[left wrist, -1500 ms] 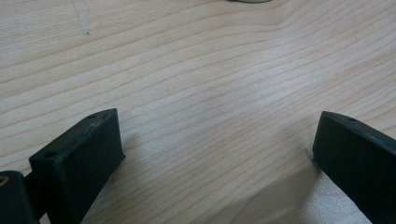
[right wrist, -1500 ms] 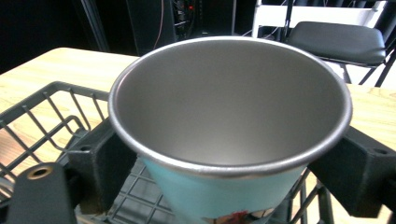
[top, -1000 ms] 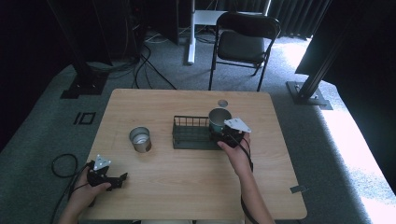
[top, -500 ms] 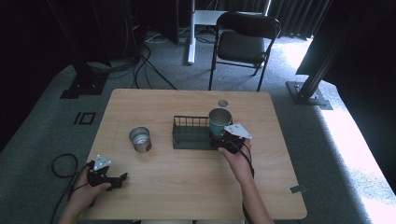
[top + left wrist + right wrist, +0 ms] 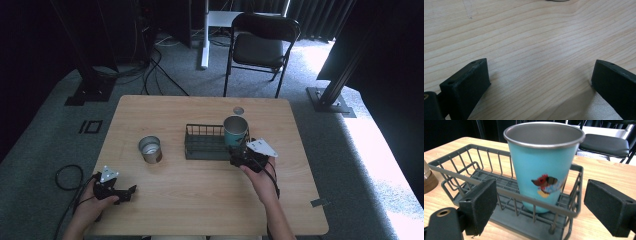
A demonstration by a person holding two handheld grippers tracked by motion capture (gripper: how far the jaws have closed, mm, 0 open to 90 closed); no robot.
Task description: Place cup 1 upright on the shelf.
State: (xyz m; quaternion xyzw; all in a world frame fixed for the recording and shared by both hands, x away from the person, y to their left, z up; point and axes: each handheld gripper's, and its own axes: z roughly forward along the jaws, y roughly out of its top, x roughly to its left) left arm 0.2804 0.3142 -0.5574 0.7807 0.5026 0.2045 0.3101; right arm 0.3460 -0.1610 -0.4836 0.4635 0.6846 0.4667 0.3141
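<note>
A teal metal cup [image 5: 235, 130] [image 5: 544, 167] with a small picture on its side stands upright in the right end of a dark wire basket [image 5: 202, 145] [image 5: 461, 170] at mid-table. My right gripper [image 5: 241, 158] [image 5: 541, 195] is open just in front of the basket, on the near side of the cup, its jaws wide apart and not touching either. My left gripper [image 5: 125, 192] [image 5: 539, 72] rests open over bare wood near the table's front left corner, holding nothing.
A short silver tin [image 5: 150, 149] stands left of the basket, and its edge [image 5: 427, 177] shows in the right gripper view. A round cable hole [image 5: 238, 110] is behind the basket. A black folding chair [image 5: 262, 45] stands beyond the table's far edge.
My right gripper has drawn back a little from the cup toward the near edge. The cup stays in the basket. The left gripper has not moved.
</note>
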